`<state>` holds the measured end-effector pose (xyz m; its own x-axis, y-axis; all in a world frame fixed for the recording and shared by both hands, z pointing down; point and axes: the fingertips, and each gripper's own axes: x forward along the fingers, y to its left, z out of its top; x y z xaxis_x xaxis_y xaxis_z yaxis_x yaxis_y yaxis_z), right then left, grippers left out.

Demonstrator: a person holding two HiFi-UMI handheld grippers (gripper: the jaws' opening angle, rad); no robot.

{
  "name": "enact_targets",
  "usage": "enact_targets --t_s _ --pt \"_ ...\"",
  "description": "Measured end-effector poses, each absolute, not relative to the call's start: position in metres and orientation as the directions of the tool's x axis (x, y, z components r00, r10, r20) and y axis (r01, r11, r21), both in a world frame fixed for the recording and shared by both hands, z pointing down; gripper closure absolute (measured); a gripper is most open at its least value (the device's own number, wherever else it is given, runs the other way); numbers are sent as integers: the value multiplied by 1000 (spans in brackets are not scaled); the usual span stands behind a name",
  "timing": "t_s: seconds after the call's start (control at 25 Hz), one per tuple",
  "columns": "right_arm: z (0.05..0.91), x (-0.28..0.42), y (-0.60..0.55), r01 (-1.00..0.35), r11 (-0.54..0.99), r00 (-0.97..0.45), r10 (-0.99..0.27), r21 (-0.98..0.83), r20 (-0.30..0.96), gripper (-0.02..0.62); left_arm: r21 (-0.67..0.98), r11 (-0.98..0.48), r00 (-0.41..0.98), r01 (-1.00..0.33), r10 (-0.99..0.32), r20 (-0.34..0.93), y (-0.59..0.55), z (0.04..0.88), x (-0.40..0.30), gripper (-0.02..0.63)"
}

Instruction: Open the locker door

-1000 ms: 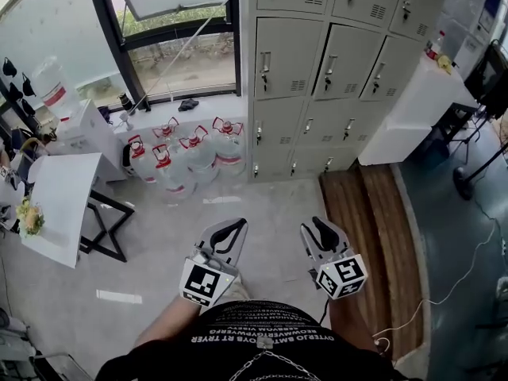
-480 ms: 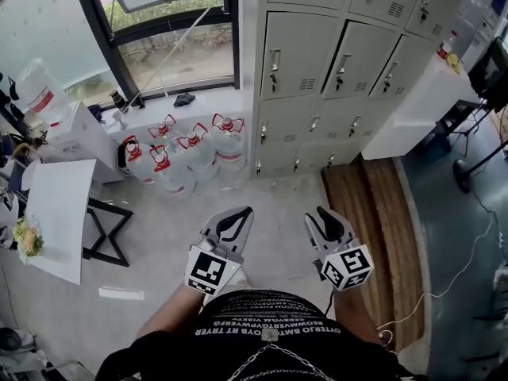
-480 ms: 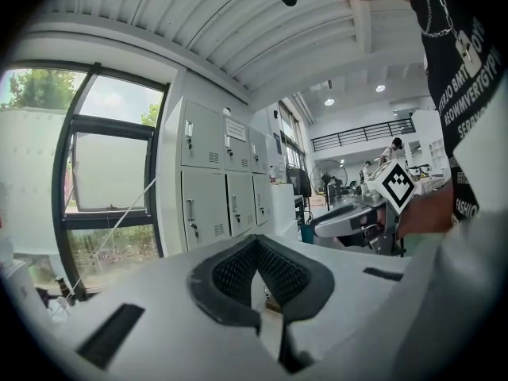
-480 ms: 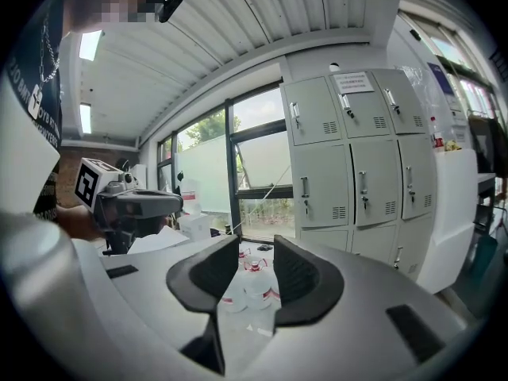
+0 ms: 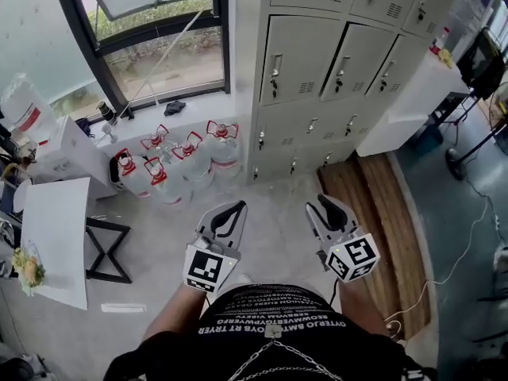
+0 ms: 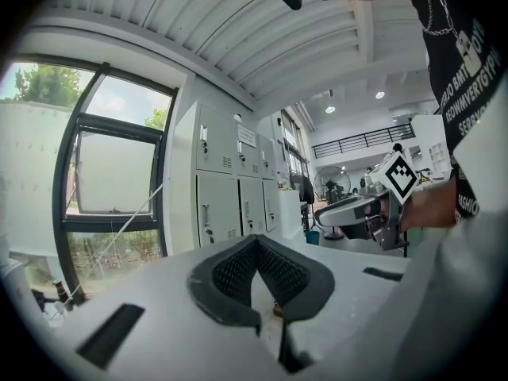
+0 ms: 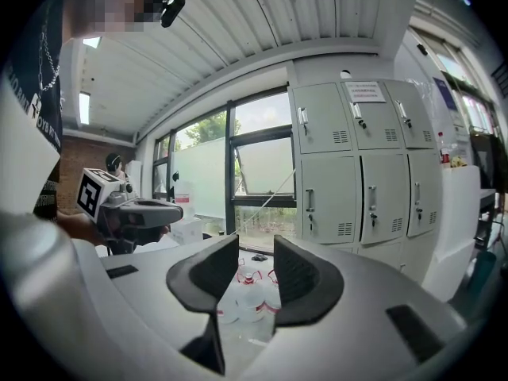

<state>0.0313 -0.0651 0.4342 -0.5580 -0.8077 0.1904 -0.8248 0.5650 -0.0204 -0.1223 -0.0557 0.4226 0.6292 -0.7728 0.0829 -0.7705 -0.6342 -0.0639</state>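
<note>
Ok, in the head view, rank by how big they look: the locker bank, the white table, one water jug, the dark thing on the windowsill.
1. locker bank, though the frame cuts it off
2. white table
3. water jug
4. dark thing on the windowsill, clearly smallest

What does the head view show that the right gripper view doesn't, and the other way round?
Only the head view: the flowers at far left and the wooden floor strip in front of the lockers. Only the right gripper view: the ribbed ceiling, a paper notice on an upper locker, and the right gripper with its jaws apart and nothing held. Both: the lockers, the window, the water jugs and the left gripper.
</note>
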Motion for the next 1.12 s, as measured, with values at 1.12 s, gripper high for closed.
enact_targets --t_s 1.12 --pt "458 35 -136 -817 572 -575 -792 -79 204 514 -32 -591 584 -806 -803 122 -111 445 -127 612"
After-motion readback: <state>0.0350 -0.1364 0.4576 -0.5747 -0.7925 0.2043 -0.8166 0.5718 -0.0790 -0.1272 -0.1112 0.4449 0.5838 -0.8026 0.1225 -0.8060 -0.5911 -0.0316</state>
